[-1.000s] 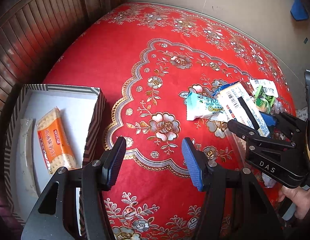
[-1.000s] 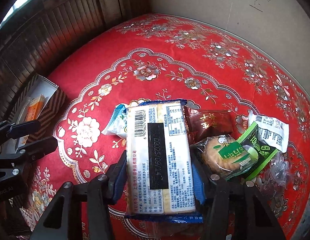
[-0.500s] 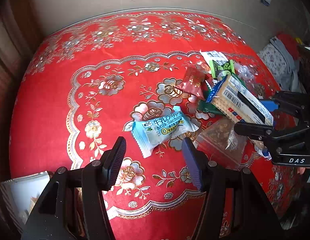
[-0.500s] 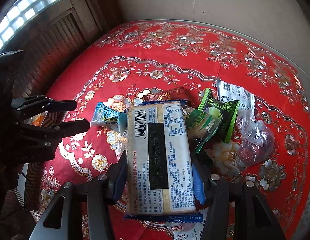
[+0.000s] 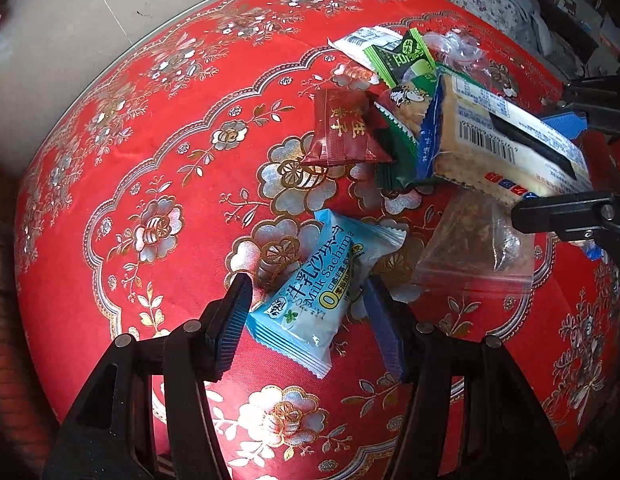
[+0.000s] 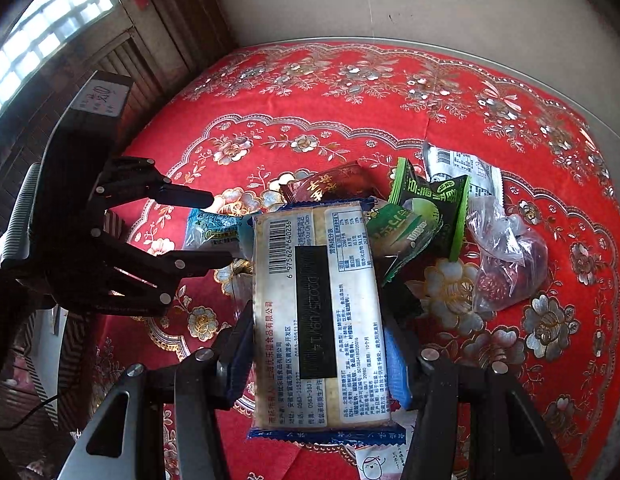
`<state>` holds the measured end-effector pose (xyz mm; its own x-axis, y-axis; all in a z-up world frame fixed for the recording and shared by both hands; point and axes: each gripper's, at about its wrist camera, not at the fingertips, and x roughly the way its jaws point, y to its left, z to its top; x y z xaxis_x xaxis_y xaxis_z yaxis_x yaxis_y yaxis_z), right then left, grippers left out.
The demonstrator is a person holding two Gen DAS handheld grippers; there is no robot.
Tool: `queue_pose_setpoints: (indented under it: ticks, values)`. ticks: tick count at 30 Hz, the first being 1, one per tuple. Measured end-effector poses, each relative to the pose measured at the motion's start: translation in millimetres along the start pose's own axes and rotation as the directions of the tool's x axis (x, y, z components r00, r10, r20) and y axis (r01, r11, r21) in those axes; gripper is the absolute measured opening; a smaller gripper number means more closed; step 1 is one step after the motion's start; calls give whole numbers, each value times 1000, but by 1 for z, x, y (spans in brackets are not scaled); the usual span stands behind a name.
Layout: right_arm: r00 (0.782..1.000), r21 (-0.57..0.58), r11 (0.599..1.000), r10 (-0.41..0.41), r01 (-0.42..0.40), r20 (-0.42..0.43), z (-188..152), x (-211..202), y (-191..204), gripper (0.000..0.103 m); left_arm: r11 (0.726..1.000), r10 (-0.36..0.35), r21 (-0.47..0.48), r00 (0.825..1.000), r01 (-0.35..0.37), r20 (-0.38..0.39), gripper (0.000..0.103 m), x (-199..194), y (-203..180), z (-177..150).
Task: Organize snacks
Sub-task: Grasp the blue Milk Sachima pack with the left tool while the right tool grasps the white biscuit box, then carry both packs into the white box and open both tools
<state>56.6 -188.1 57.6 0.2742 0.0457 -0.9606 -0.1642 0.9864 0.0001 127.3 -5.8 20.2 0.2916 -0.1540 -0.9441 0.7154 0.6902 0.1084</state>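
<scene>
On the red floral tablecloth (image 5: 122, 152) lies a light-blue Milk Sachima packet (image 5: 322, 280). My left gripper (image 5: 306, 312) points down with a finger on each side of it. It is open, and the pads do not press the packet. From the right wrist view the left gripper (image 6: 214, 228) straddles the same packet (image 6: 214, 232). My right gripper (image 6: 318, 352) is shut on a long cracker pack (image 6: 318, 312) with a barcode and blue ends. It holds the pack above the pile, as the left wrist view shows for the gripper (image 5: 546, 152) and the pack (image 5: 490, 136).
A pile of snacks lies by the grippers: a dark red packet (image 5: 342, 132), green packets (image 6: 430, 204), a white packet (image 6: 462, 168), a clear zip bag (image 5: 474, 248) and a clear bag of red sweets (image 6: 506, 256). A striped box (image 6: 74, 344) stands at the left edge.
My left gripper swung from beside the striped box over to the pile, rolled, and came down around the light-blue packet. The right gripper shifted a little with the cracker pack, then held still.
</scene>
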Motion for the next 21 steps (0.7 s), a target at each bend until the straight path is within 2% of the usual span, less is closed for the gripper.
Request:
queue_pose_setpoints:
  ticks: [1, 3, 5, 8, 10, 12, 15, 21]
  values:
    - [1000, 0, 1000, 1, -1, 2, 0, 1, 0, 54, 1000, -5, -9, 1000, 6, 24, 60, -3, 2, 1]
    - [1000, -1, 1000, -5, 5, 4, 0, 2, 0, 54, 998, -29, -50, 1000, 30, 12, 57, -3, 8, 1]
    - [1000, -9, 1000, -18, 18, 12, 1, 2, 4, 54, 993, -49, -105, 998, 52, 28, 30, -4, 11, -1]
    - [999, -15, 1000, -22, 23, 27, 1, 0, 8, 54, 983, -32, -179, 999, 38, 35, 29, -10, 9, -7]
    - [999, -17, 1000, -17, 18, 40, 1, -3, 11, 54, 966, -48, -252, 998, 58, 46, 29, -14, 7, -14]
    - [999, -21, 1000, -9, 10, 50, 1, -7, 16, 54, 947, -32, -317, 998, 50, 62, 29, -23, 3, -23]
    - [999, -30, 1000, 1, 1, 53, 0, -11, 23, 54, 907, 20, -420, 998, 10, 66, 29, -39, -2, -36]
    - [998, -39, 998, 41, -39, 57, -9, -17, 41, 54, 804, 154, -588, 986, -90, 60, 29, -75, -8, -67]
